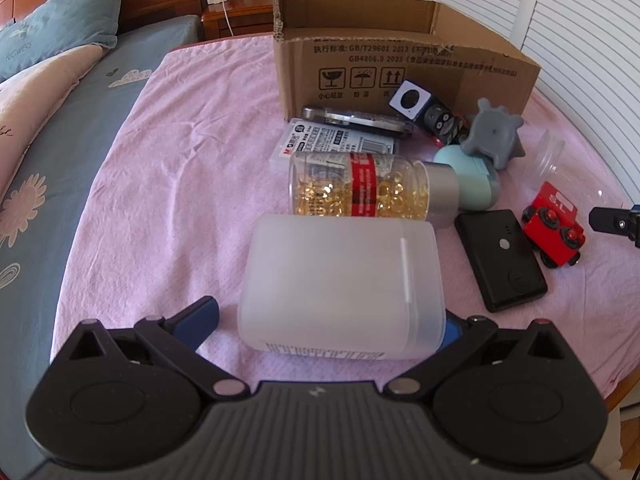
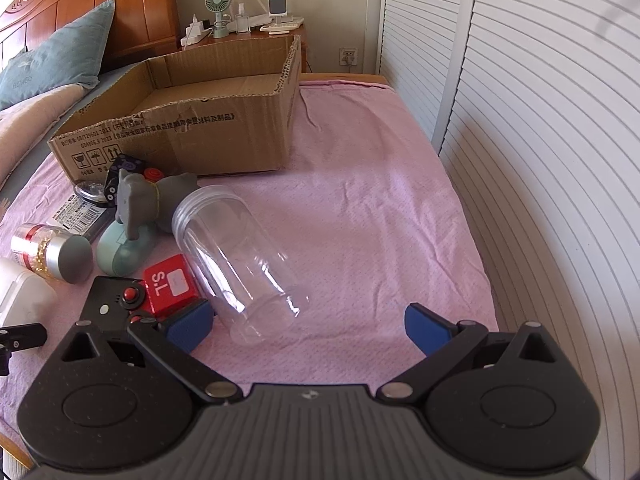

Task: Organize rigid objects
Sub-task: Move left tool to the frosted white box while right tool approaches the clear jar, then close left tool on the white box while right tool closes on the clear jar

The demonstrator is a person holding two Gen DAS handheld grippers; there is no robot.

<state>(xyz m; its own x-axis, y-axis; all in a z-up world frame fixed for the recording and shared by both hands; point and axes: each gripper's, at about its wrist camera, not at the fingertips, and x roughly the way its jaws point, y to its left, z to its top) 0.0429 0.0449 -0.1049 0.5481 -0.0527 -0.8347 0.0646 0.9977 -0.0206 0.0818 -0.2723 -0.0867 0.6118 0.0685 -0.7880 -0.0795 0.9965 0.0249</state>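
Note:
A frosted white plastic container lies on its side on the pink cloth, between the open fingers of my left gripper; the right finger is mostly hidden behind it. Beyond it lie a capsule bottle, a black box and a red toy train. My right gripper is open and empty, with a clear plastic jar lying just ahead of its left finger. An open cardboard box stands behind the pile.
A grey toy, a mint egg-shaped case, a printed cube and a flat labelled pack crowd the box's front. White slatted doors stand right. A bed with pillows lies left.

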